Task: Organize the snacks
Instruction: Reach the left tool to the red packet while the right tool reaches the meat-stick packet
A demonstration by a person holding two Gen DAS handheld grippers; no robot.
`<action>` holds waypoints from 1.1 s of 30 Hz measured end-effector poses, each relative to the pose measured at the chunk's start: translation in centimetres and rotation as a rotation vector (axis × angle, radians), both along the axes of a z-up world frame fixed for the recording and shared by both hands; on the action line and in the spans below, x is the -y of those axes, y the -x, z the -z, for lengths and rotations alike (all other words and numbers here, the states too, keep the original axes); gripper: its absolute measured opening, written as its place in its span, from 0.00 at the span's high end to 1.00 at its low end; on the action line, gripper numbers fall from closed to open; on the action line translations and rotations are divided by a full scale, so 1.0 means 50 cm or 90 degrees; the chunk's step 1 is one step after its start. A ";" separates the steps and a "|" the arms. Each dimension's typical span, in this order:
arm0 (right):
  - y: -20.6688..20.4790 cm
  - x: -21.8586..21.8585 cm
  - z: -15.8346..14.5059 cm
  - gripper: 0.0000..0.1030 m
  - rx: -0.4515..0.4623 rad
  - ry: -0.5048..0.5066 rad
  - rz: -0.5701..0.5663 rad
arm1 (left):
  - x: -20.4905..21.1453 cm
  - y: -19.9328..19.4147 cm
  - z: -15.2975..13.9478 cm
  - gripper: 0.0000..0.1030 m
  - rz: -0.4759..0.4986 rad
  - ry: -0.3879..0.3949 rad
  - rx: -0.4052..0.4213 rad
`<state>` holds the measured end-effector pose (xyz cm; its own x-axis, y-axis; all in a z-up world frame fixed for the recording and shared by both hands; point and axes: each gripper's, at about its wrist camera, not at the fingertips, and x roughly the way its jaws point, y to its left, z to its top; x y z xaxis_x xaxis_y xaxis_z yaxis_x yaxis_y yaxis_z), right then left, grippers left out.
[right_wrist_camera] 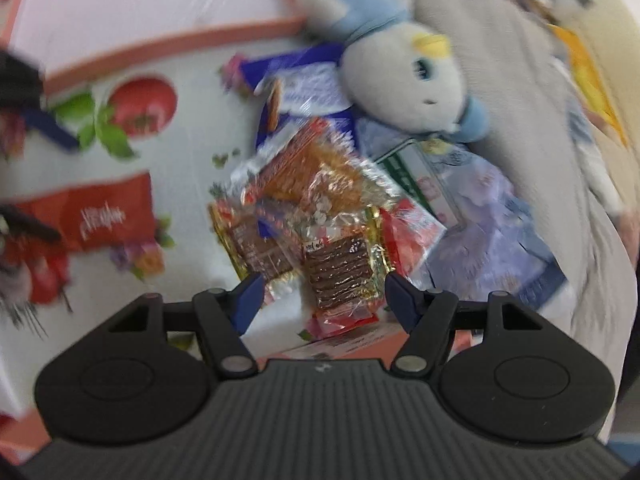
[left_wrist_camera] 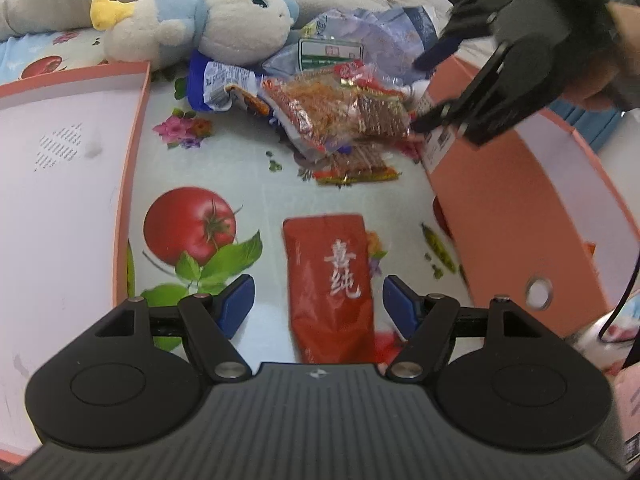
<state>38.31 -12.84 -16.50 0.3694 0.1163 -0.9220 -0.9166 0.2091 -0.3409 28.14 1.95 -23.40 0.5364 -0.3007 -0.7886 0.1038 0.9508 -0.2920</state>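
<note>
A red packet with white characters (left_wrist_camera: pixel 328 280) lies flat on the fruit-print cloth (left_wrist_camera: pixel 240 152). My left gripper (left_wrist_camera: pixel 318 286) is open around it, and its blue pads stand clear of both sides. A pile of clear-wrapped snack packets (left_wrist_camera: pixel 340 120) lies farther back. My right gripper (left_wrist_camera: pixel 428 84) hangs over that pile's right end. In the blurred right wrist view the right gripper (right_wrist_camera: pixel 324 280) is open just above the pile (right_wrist_camera: pixel 312 208), with a brown snack packet (right_wrist_camera: pixel 340 268) lying loose between its fingers. The red packet (right_wrist_camera: pixel 100 216) shows at the left.
A pink-rimmed box with a white floor (left_wrist_camera: pixel 132 160) lies at the left, and a second pink box (left_wrist_camera: pixel 500 220) at the right. A white and blue plush toy (left_wrist_camera: pixel 224 20) rests behind the pile, beside a blue packet (left_wrist_camera: pixel 216 84) and a pale blue bag (left_wrist_camera: pixel 380 32). Grey bedding lies behind.
</note>
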 end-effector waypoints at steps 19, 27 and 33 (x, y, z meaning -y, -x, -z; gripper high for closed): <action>-0.070 -0.012 0.102 0.34 -0.023 0.116 -0.046 | 0.044 -0.037 0.042 0.24 0.024 -0.045 -0.023; -0.072 -0.032 0.138 0.34 -0.012 0.152 -0.073 | 0.081 -0.035 0.047 0.25 0.042 -0.122 -0.001; -0.048 -0.055 0.165 0.45 -0.002 0.179 -0.102 | 0.086 -0.029 0.050 0.37 0.028 -0.140 0.008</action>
<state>40.73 -10.07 -24.73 0.3642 -0.0874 -0.9272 -0.9313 -0.0403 -0.3620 29.60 -2.32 -25.90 0.5363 -0.1448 -0.8315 0.1485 0.9860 -0.0759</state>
